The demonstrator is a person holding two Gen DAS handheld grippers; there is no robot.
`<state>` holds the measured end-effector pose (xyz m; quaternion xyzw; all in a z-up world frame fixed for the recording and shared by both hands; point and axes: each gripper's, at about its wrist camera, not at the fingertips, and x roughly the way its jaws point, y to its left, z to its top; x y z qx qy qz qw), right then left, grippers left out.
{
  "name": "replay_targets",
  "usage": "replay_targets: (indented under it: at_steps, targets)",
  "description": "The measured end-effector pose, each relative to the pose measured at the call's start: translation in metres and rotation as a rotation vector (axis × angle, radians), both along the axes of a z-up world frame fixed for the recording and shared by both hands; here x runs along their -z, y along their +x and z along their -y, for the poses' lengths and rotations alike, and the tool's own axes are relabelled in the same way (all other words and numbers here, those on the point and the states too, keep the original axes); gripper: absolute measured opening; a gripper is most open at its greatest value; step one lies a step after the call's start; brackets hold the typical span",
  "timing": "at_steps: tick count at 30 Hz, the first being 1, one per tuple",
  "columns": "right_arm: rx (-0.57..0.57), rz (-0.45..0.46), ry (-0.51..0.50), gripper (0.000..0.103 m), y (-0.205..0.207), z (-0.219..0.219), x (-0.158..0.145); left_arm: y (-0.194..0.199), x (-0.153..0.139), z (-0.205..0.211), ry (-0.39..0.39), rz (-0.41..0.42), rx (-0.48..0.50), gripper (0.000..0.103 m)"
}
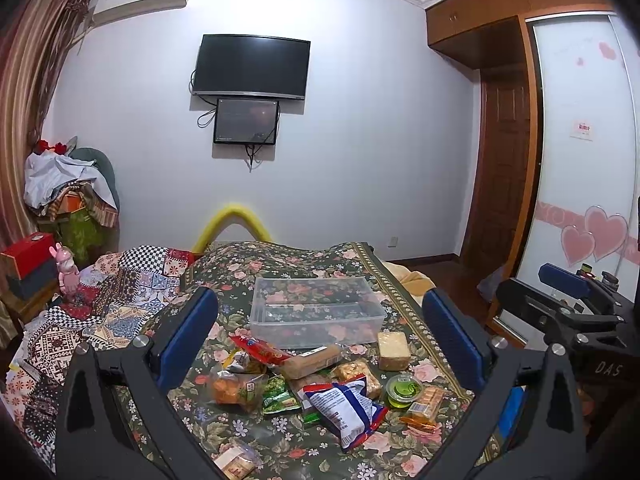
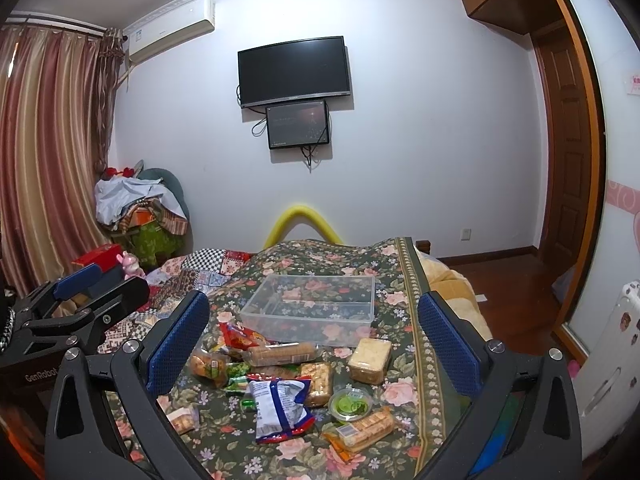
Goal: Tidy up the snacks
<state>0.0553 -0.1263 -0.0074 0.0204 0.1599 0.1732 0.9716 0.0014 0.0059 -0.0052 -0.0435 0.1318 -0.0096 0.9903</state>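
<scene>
An empty clear plastic bin (image 1: 316, 310) (image 2: 310, 304) sits on the floral cloth. In front of it lies a pile of snacks: a blue and white chip bag (image 1: 344, 406) (image 2: 280, 406), a red packet (image 1: 260, 350) (image 2: 236, 336), a long biscuit roll (image 1: 314, 360) (image 2: 280, 354), a square cake pack (image 1: 394, 350) (image 2: 369, 360), a green jelly cup (image 1: 404, 390) (image 2: 350, 404) and an orange cracker pack (image 1: 424, 404) (image 2: 362, 428). My left gripper (image 1: 320, 352) is open and empty above the snacks. My right gripper (image 2: 312, 344) is open and empty too, beside the left.
The cloth-covered surface (image 1: 280, 264) drops off at its right edge (image 2: 420, 320) to a wooden floor. A patchwork quilt (image 1: 120, 300) and a pink toy (image 1: 66, 272) lie left. A yellow foam arch (image 2: 304, 220) stands behind. A wardrobe (image 1: 580, 160) is right.
</scene>
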Motion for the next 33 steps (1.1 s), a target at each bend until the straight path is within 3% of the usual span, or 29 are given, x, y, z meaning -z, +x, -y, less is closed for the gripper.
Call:
replay_targets:
  at_steps: [15,18,22,28,33]
  targets:
    - [-0.029,-0.033,0.008,0.103,0.004,-0.001,0.005,0.001,0.003,0.000,0.028,-0.007,0.012,0.103]
    - [-0.055,-0.067,0.014,0.103,0.009,0.000,0.011,0.006,0.009,-0.002,0.059,-0.024,-0.008,0.098]
    - [-0.054,-0.089,-0.031,0.100,0.012,-0.001,0.021,0.015,0.022,-0.013,0.069,-0.089,-0.001,0.083]
    - [-0.045,-0.189,-0.080,0.087,0.026,0.007,0.044,0.034,0.054,-0.040,0.092,-0.214,-0.009,0.078]
    - [-0.021,-0.285,-0.109,0.082,0.037,0.018,0.065,0.046,0.092,-0.070,0.099,-0.351,-0.003,0.074]
